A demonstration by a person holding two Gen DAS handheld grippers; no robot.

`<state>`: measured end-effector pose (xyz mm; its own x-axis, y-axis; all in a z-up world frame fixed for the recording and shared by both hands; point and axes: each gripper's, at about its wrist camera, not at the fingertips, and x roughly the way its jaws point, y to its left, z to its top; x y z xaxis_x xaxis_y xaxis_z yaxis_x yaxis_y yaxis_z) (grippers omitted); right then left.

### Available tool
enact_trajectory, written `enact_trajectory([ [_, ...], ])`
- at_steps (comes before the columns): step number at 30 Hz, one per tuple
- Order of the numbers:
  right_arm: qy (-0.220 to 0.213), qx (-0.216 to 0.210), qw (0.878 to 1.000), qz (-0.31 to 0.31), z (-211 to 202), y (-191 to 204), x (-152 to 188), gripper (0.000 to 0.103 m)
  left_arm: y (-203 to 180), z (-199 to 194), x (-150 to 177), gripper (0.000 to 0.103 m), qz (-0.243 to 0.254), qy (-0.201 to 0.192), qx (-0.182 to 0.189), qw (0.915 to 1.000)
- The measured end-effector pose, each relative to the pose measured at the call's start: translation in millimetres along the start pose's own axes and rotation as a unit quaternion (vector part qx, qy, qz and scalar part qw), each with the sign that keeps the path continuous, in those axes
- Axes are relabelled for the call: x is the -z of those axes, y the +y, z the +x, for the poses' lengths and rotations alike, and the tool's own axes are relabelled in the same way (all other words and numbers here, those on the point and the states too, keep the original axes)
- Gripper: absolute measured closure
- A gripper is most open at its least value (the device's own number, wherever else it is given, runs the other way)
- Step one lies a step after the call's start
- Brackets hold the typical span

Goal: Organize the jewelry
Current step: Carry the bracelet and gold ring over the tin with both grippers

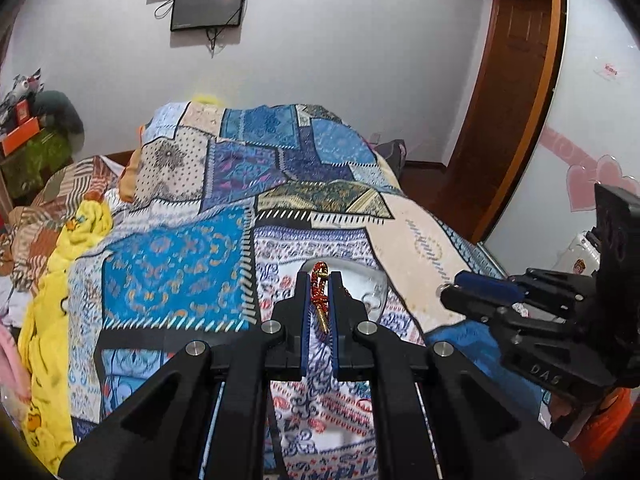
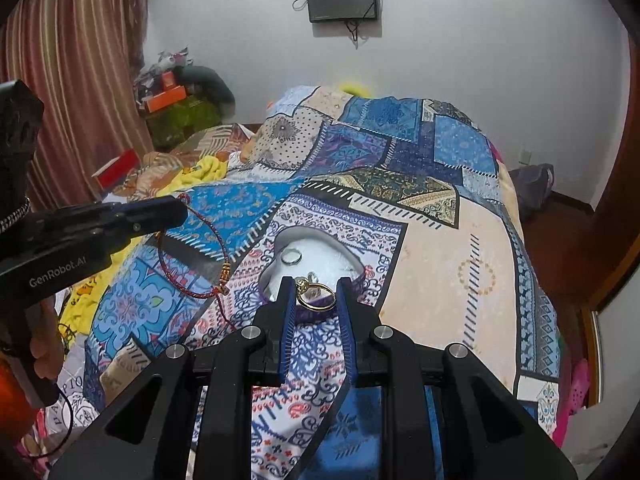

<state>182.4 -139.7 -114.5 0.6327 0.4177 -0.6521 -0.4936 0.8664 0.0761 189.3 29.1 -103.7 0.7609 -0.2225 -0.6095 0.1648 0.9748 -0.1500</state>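
Left hand-held gripper (image 1: 320, 280) is pinching red bracelet (image 2: 192, 256); right hand-held gripper (image 2: 316, 292) is clamping gold ring (image 2: 316, 296) above white dish (image 2: 320, 248). Advice: lower first, releasing gently over dish centre.

red braided bracelet (image 2: 192, 264), gold ring (image 2: 316, 298), blue patchwork quilt (image 2: 420, 184)

Patchwork quilt (image 2: 420, 240) under, apparently, dish (image 2: 316, 252)

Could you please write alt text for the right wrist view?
The right gripper holds a gold ring over a white dish holding a silver ring. The left gripper dangles a red cord bracelet.
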Motion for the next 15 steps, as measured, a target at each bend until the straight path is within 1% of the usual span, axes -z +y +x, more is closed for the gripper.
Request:
enact_trajectory([
  [6,-0.003,0.002,1.0,0.007,9,-9,-7,0.084,-5,11,-11,0.097,0.008,-0.005,0.014,0.9999],
  [11,-0.002,0.003,1.0,0.01,18,-13,-11,0.084,-8,27,-12,0.097,0.014,0.004,0.021,0.9997],
  [15,0.004,0.002,1.0,0.012,27,-16,-13,0.084,-7,45,-11,0.097,0.018,0.018,0.022,0.9994],
])
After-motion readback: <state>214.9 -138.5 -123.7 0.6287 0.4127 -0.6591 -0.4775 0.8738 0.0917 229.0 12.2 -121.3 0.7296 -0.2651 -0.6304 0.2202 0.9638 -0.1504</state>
